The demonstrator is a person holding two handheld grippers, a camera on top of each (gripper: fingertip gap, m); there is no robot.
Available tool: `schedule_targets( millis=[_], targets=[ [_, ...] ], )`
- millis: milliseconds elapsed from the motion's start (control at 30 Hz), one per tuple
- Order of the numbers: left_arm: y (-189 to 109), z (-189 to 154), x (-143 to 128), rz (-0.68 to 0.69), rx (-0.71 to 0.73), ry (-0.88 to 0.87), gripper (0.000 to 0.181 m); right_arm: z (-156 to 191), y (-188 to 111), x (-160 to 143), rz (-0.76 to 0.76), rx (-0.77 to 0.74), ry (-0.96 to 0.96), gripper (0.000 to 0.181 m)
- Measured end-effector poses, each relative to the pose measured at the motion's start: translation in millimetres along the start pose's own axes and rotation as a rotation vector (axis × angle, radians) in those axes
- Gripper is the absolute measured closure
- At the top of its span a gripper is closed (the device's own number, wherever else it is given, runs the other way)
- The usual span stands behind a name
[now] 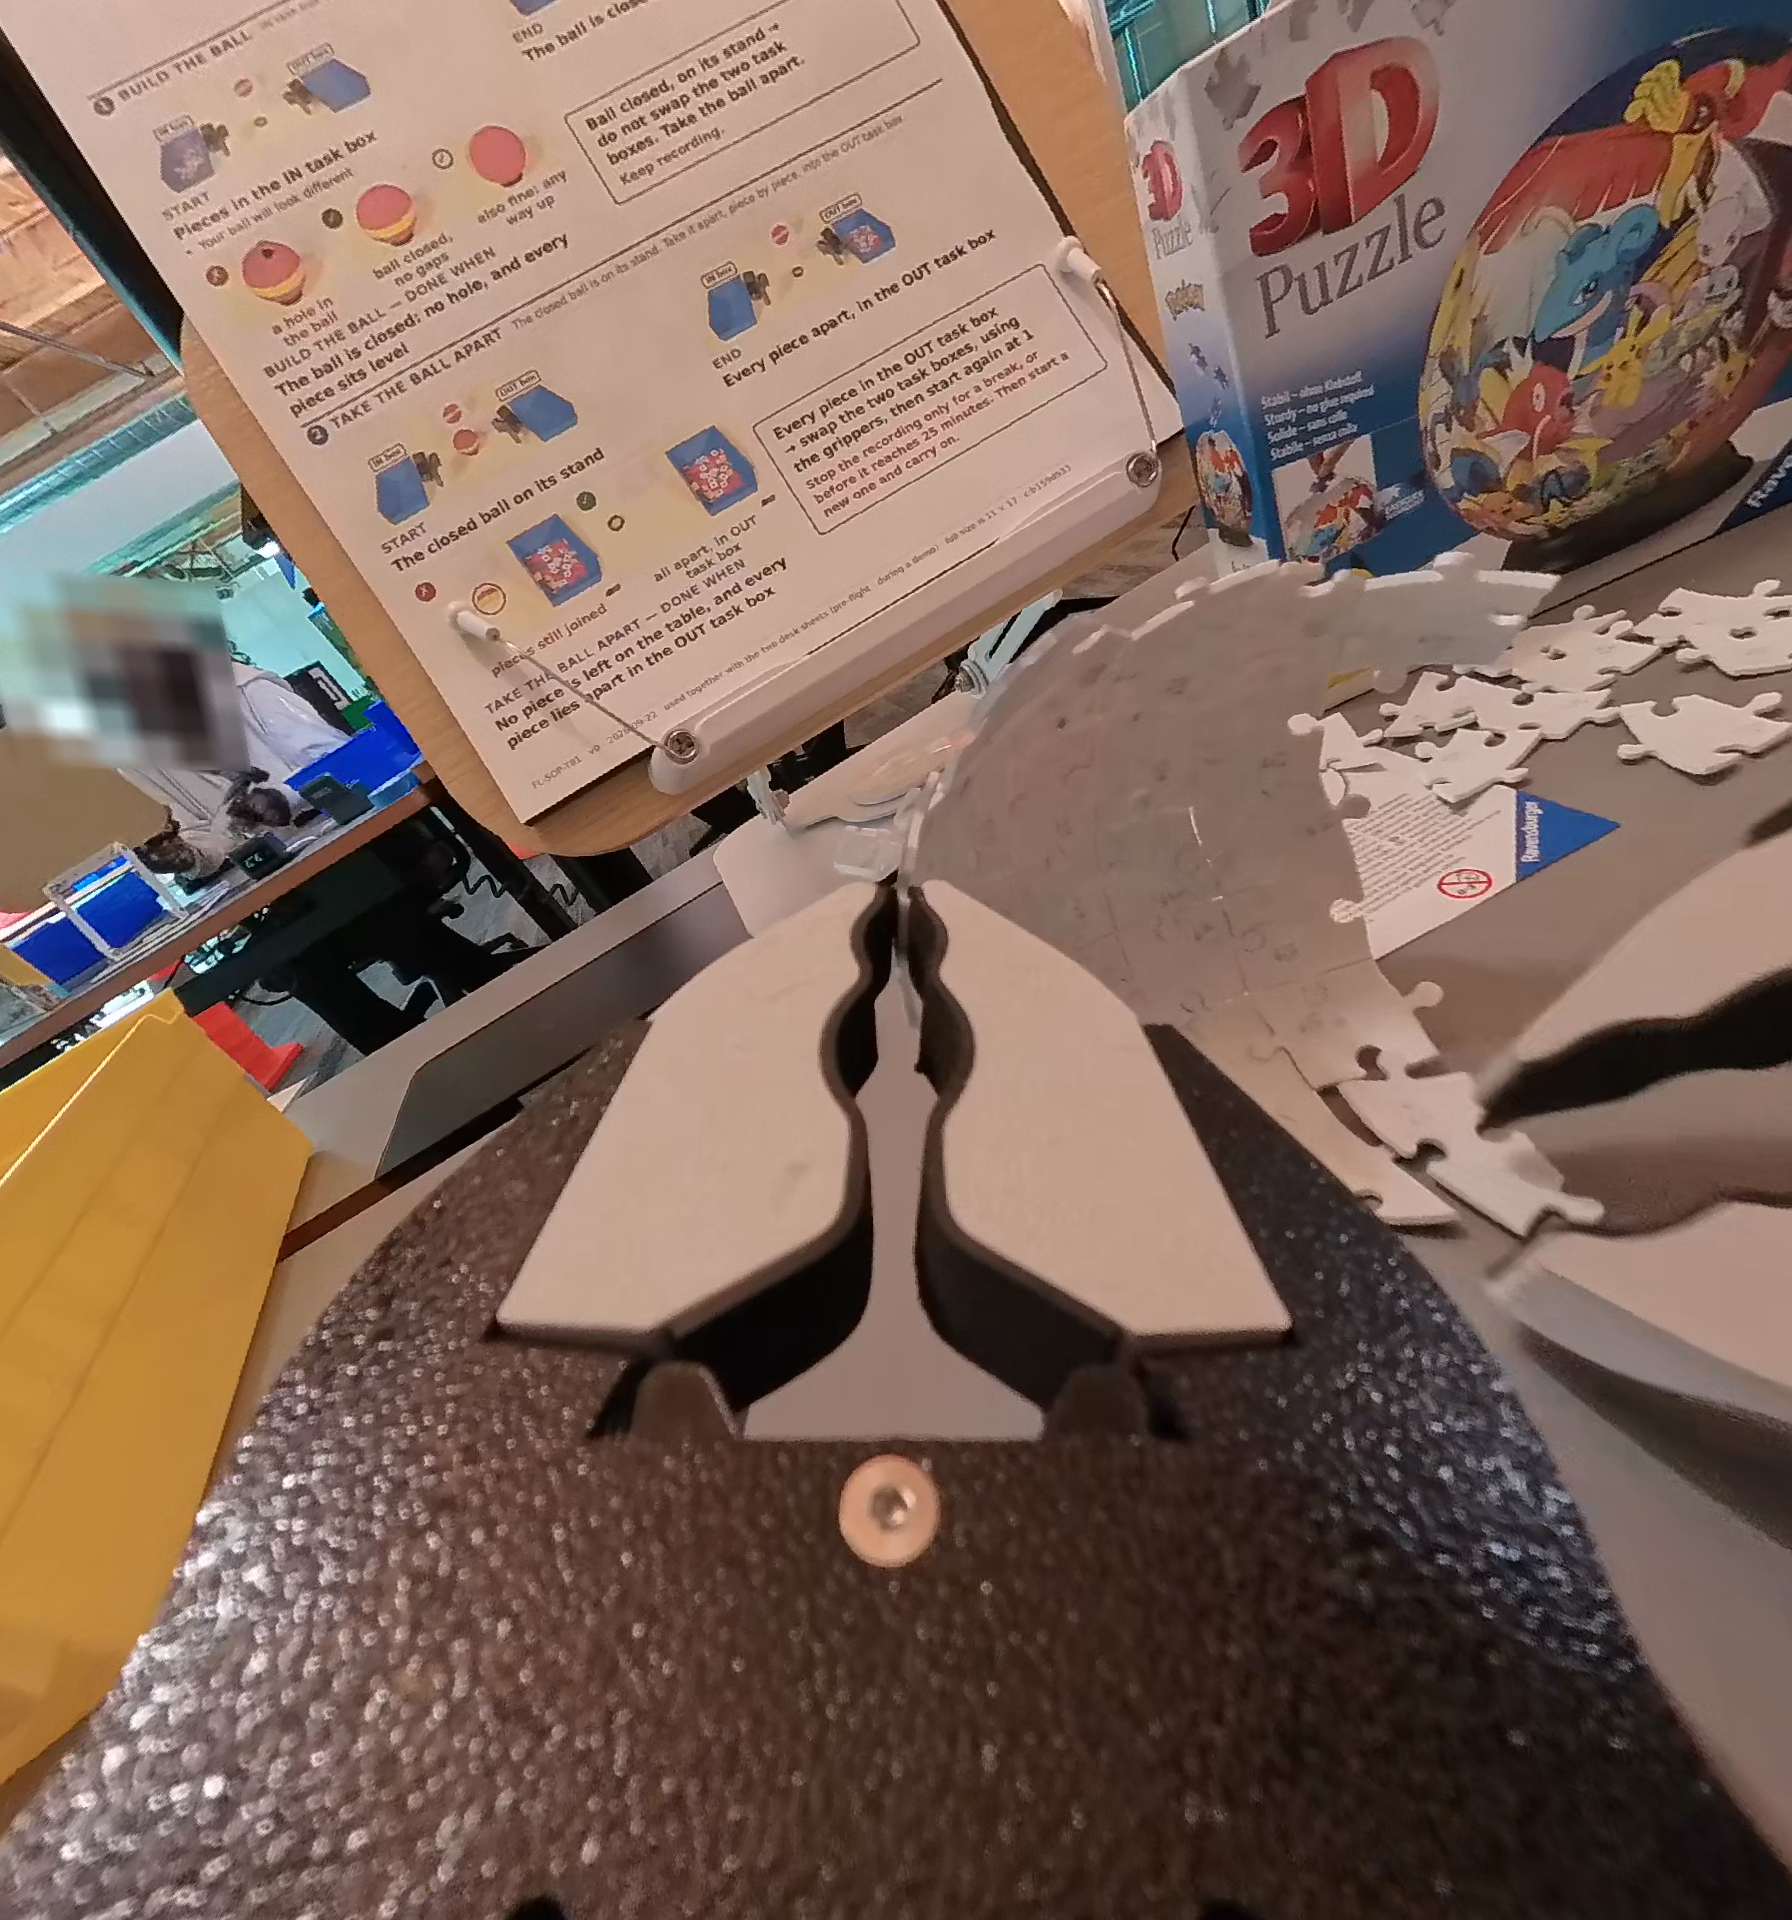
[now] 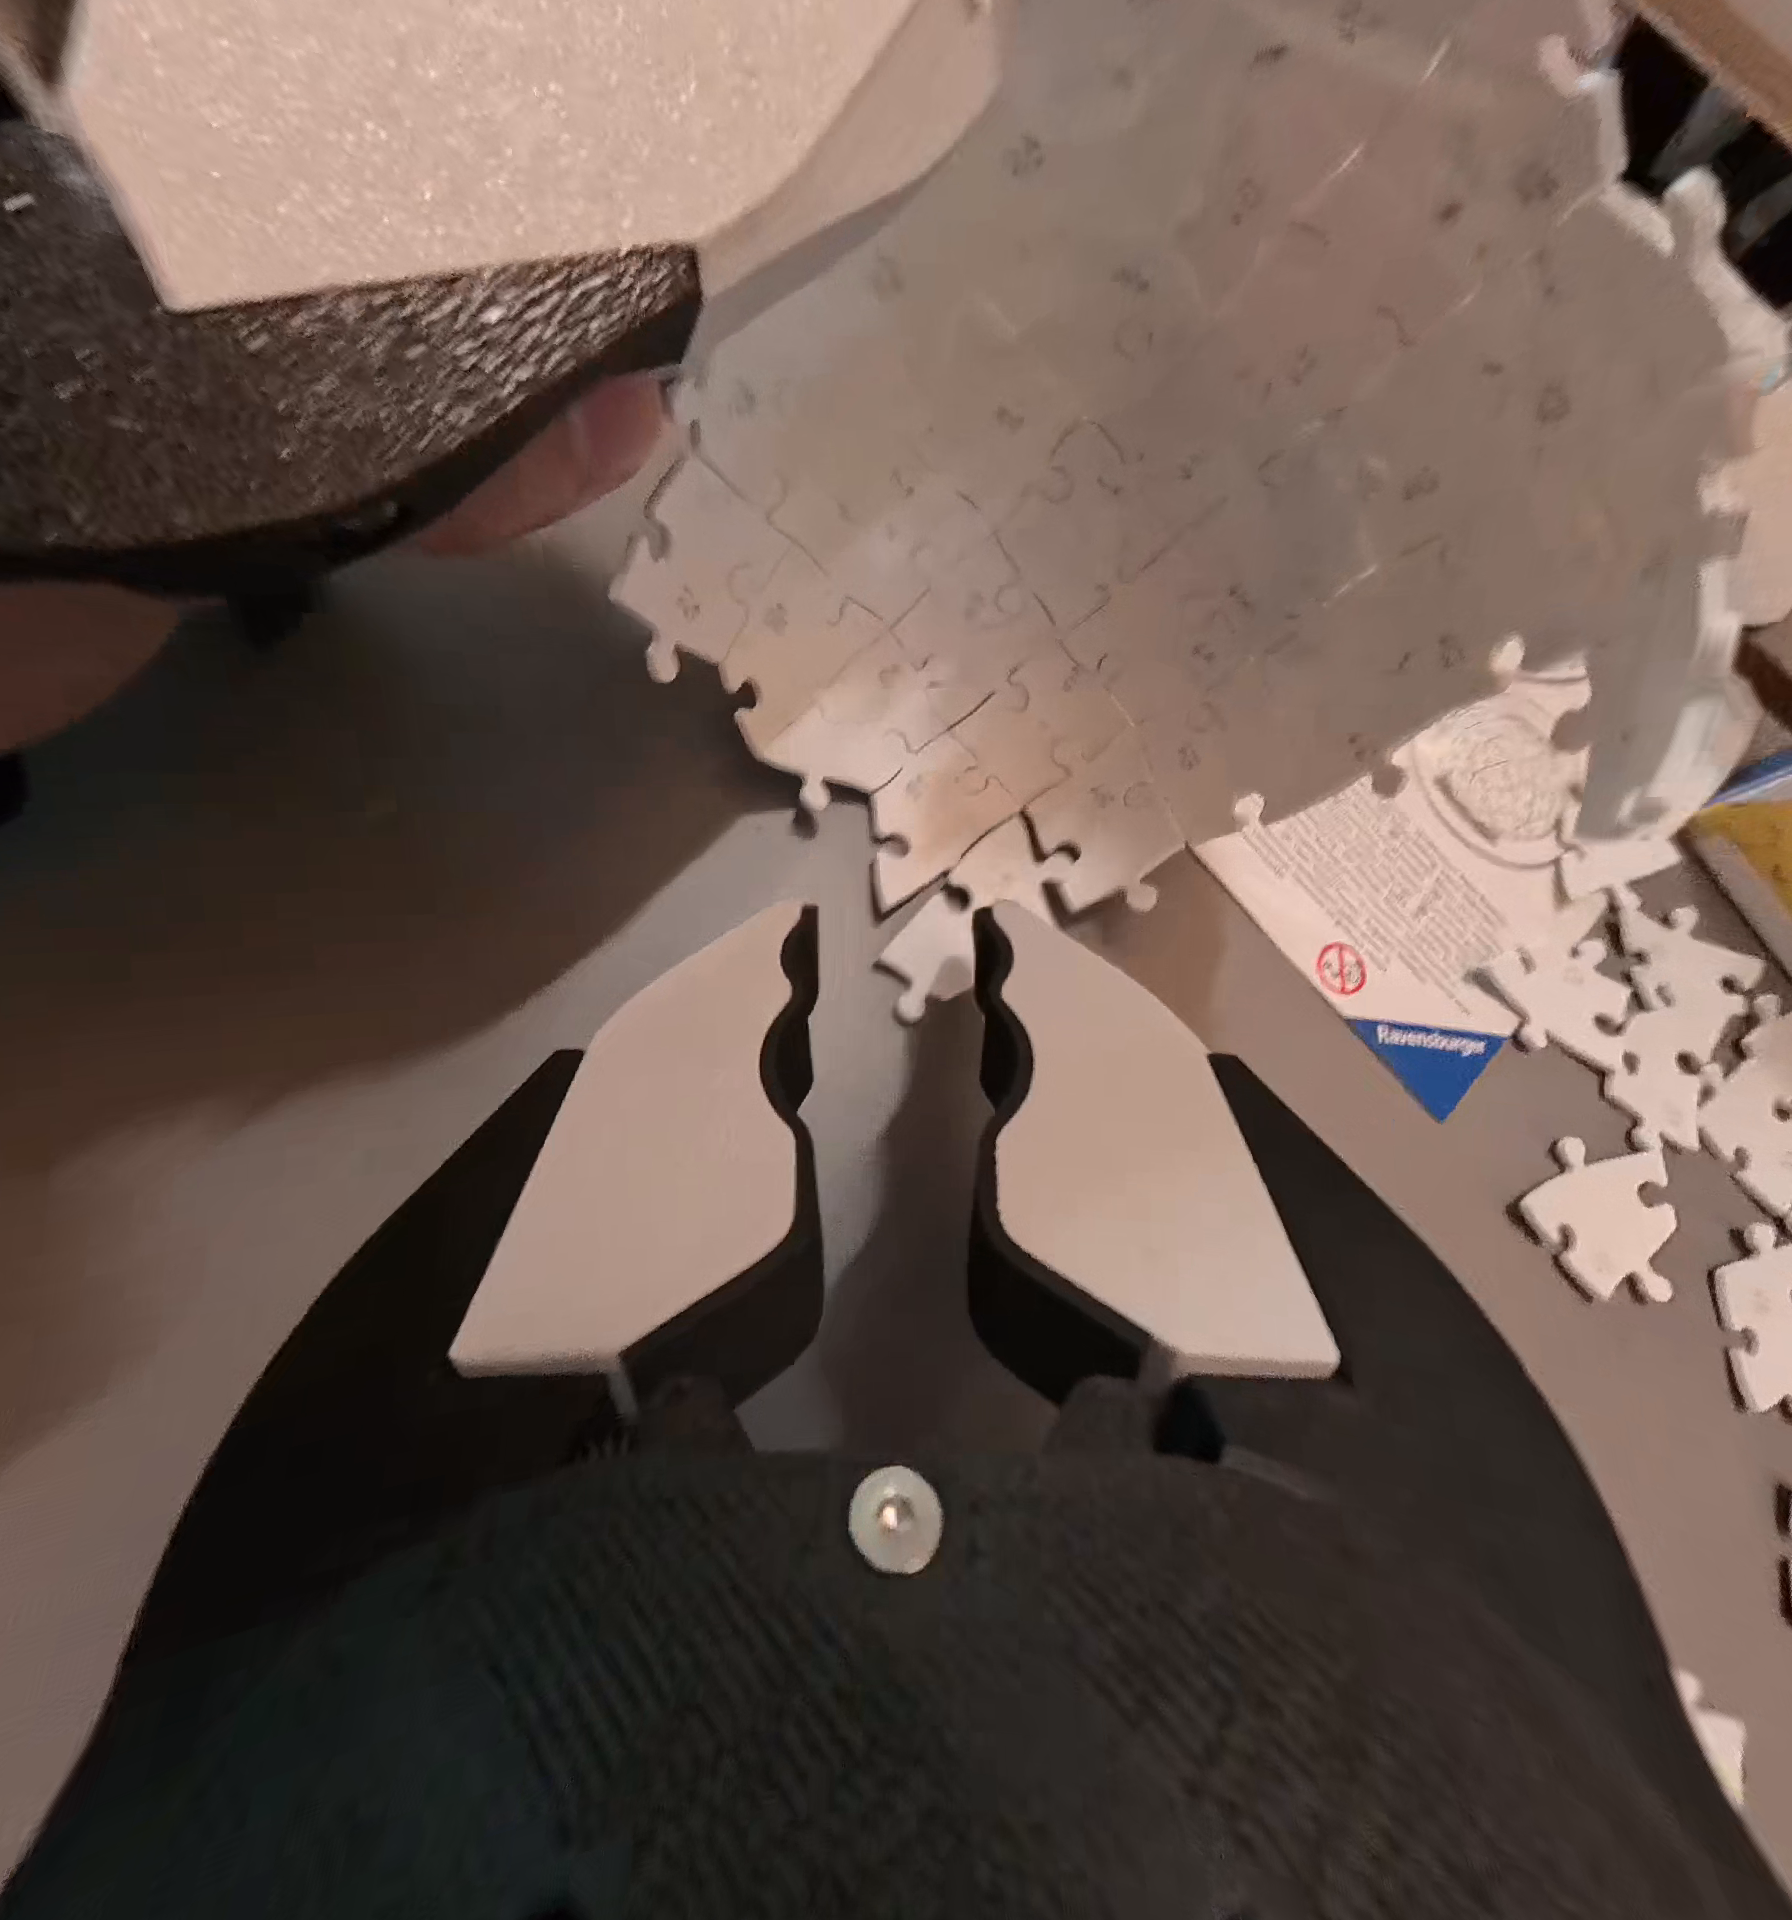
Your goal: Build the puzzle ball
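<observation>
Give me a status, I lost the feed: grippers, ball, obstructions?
Left gripper shut on the half-built ball's edge, holding it up. Right gripper open at its lower rim. Loose pieces on the table; nothing blocking.

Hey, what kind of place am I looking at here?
Probably a data-recording workstation in a large shared workshop: an instruction sheet on a stand, a 3D puzzle box on the grey table, and more desks with blue bins behind.

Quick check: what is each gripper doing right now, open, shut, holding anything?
Left gripper: shut on the edge of the half-built puzzle ball.
Right gripper: open, a loose-looking piece between its tips, not gripped.
</observation>
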State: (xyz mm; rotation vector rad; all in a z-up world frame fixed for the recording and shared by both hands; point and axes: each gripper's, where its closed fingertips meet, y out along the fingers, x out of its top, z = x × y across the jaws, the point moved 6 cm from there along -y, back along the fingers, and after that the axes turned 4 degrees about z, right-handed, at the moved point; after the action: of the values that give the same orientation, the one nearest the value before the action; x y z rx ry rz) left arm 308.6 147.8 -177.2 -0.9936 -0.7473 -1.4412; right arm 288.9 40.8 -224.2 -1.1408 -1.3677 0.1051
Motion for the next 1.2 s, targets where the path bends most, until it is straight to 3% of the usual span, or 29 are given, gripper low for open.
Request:
schedule_targets(
  millis=[267, 433, 600, 700, 867, 1200],
  targets=[
    [-2.5, -4.1, 4.4, -0.035, -0.007, 0.041, 0.179, -2.9, -12.8, -13.3, -0.033, 0.015, -0.054, 0.156],
    [-6.8, -6.8, 7.0, -0.048, -0.001, 0.083, 0.179, -0.7, -10.4, -12.3, -0.037, -0.027, -0.128, 0.17],
    [-11.4, -10.8, 9.2, -0.04, 0.014, 0.094, 0.179, -3.7, -15.6, -16.9, -0.018, -0.084, -0.118, 0.161],
    [-13.4, -14.6, 11.6, -0.041, 0.032, 0.12, 0.179, -0.4, -18.3, -20.3, 0.007, -0.037, -0.043, 0.161],
    [-17.2, -22.2, 15.7, -0.078, 0.075, 0.201, 0.179, -1.6, -17.3, -21.9, 0.022, -0.016, 0.05, 0.168],
    [-24.6, -31.4, 19.7, -0.118, 0.095, 0.274, 0.179, -0.4, -16.3, -19.8, 0.016, -0.052, 0.017, 0.174]
  ],
)
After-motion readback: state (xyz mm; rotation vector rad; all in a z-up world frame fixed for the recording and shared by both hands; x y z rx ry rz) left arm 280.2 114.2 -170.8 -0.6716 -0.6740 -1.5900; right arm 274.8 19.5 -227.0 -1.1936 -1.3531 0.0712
